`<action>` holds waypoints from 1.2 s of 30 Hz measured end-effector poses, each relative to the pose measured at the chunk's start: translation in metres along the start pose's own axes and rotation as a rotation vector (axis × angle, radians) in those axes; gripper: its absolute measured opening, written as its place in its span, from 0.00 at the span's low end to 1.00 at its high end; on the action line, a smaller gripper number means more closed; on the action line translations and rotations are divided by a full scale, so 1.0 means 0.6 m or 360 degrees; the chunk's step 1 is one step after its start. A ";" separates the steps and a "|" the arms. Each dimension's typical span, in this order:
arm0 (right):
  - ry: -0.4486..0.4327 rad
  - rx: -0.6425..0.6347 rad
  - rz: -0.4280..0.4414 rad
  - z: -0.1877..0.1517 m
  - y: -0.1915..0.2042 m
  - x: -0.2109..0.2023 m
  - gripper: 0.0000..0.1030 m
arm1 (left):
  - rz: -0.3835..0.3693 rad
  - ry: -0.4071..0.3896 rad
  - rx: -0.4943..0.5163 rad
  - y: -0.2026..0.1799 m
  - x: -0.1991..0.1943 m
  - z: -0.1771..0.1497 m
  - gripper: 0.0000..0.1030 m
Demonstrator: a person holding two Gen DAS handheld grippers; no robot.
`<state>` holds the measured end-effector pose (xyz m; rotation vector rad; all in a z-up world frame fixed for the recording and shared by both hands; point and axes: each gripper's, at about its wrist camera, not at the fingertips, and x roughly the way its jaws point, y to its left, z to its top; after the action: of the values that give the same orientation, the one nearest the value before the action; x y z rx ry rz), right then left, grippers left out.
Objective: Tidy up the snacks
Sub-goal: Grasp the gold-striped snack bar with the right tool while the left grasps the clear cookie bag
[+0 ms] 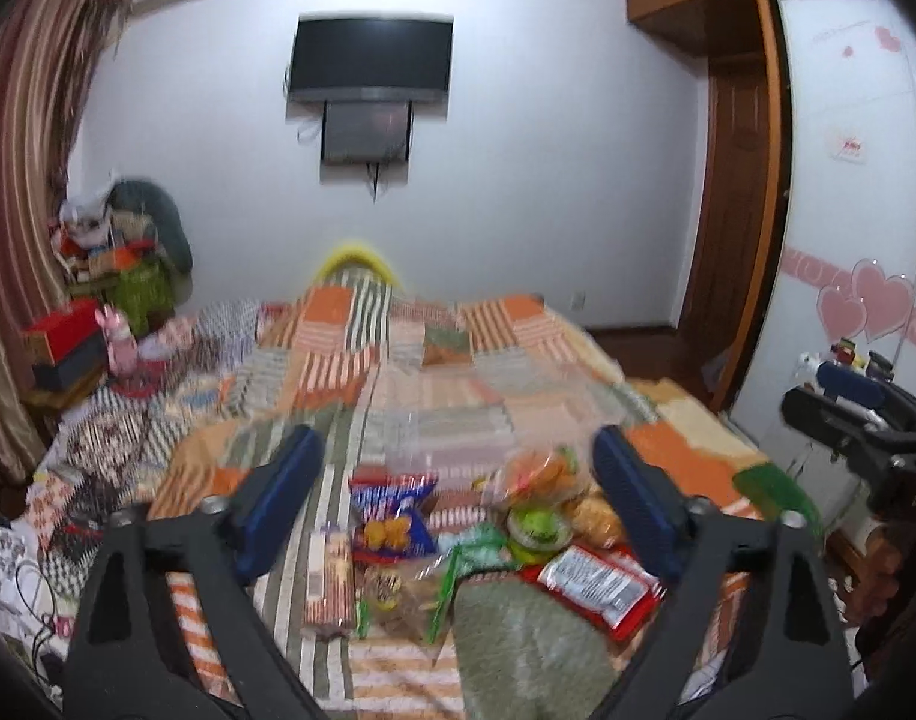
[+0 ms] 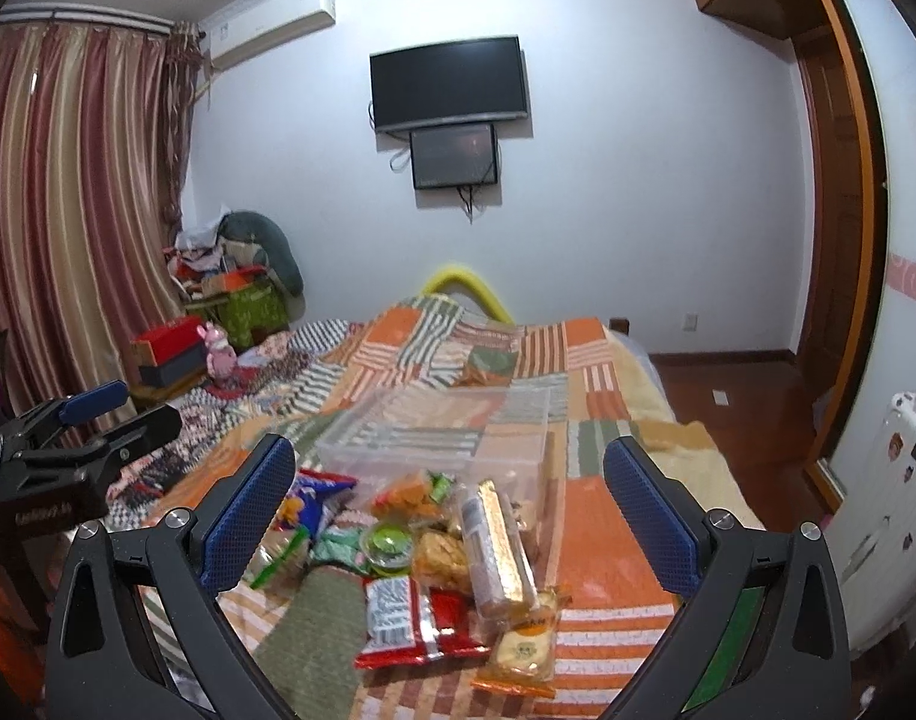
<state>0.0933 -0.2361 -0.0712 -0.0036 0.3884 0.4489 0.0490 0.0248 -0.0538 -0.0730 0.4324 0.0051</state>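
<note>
Snacks lie heaped on the patchwork bedspread, just ahead of and between both pairs of tongs. The left gripper gapes wide, grasping nothing; the right gripper likewise (blue pads well apart). A long gold-wrapped biscuit pack runs lengthwise away from the right tongs, toward the clear plastic bin beyond the heap.

— On the bed: one clear plastic box, one red packet, one blue bag, one green cup.
— On the wall: two screens.
</note>
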 end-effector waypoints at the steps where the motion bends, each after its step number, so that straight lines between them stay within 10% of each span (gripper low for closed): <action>1: 0.0021 -0.0003 -0.0005 -0.004 -0.002 0.004 0.96 | -0.0001 0.0060 -0.0009 0.011 0.015 -0.006 0.79; 13: 0.0385 0.0065 0.0023 -0.054 -0.050 0.085 0.70 | 0.0020 0.0462 0.0020 0.075 0.139 -0.088 0.75; 22: 0.0578 0.0095 0.0052 -0.086 -0.065 0.136 0.68 | -0.0078 0.0731 -0.0011 0.069 0.220 -0.146 0.75; 36: 0.0733 0.0124 0.0090 -0.108 -0.078 0.195 0.48 | -0.0070 0.0857 -0.0031 0.070 0.283 -0.192 0.75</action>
<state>0.1863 -0.2349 -0.1780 -0.0209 0.8605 0.4876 0.1540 0.0565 -0.2319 -0.1035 0.9691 -0.0545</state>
